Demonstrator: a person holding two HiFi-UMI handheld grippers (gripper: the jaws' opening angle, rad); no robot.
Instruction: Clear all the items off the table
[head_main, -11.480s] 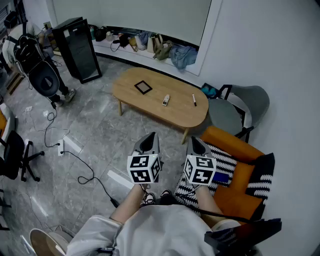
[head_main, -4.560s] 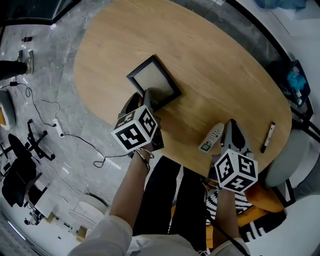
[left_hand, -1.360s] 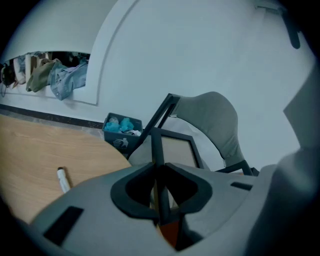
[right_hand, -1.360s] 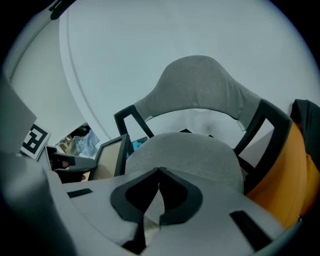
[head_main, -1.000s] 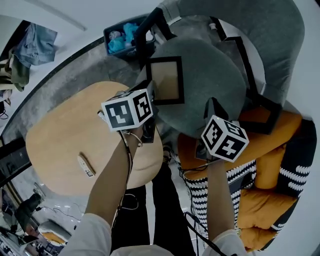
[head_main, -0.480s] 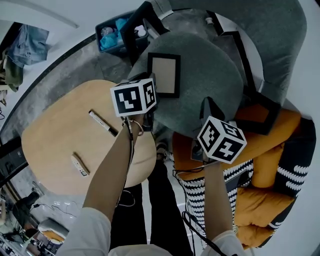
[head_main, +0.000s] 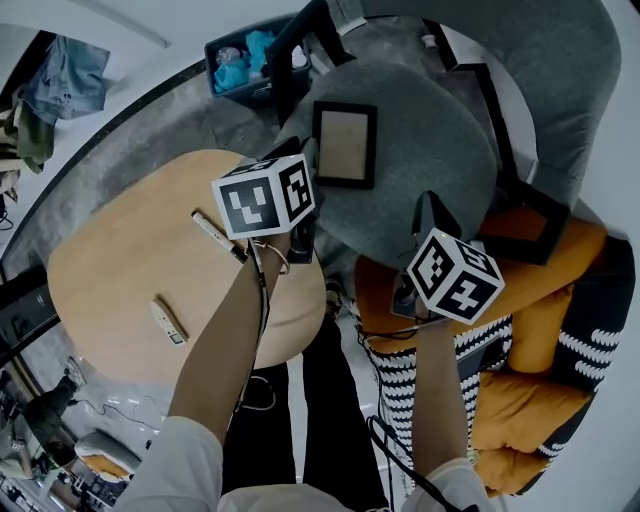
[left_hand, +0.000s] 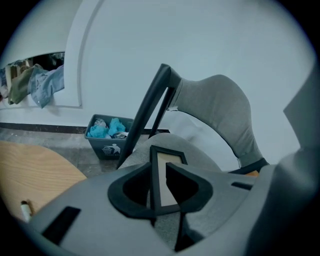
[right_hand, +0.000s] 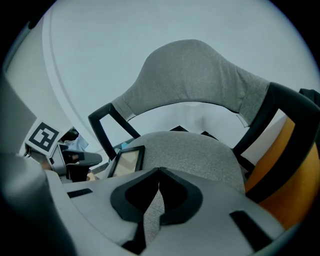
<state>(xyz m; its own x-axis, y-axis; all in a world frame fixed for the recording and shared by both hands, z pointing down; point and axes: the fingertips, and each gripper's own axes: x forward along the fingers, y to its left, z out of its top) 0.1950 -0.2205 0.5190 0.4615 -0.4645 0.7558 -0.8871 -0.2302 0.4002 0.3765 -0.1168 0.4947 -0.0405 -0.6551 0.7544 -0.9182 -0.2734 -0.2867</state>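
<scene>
- Picture frame (head_main: 345, 143) lies on the grey chair seat (head_main: 430, 170), before our spread left tongs (left_hand: 159, 167).
- Right tongs (right_hand: 159, 172) pressed together, empty.
- Bin (left_hand: 107, 149) holds blue litter (left_hand: 116, 125).

The picture frame (head_main: 345, 143) lies flat on the chair seat (head_main: 430, 170), toward its left side, with the backrest (head_main: 545, 60) rising behind and to the right. The table (head_main: 120, 270) stands left of the chair, its end just beside the seat. On it the marker (head_main: 216, 234) lies near the chair end, and the remote (head_main: 168, 321) lies further left, nearer the person, well apart from the marker. The bin (head_main: 245, 60) stands on the floor beyond the table, left of the chair, by the wall. The armchair (head_main: 545, 320) sits right of the person, nearer than the chair. The left gripper (head_main: 308, 162) is at the seat's left edge, just beside the frame; the right gripper (head_main: 425, 208) is over the seat's near edge.
</scene>
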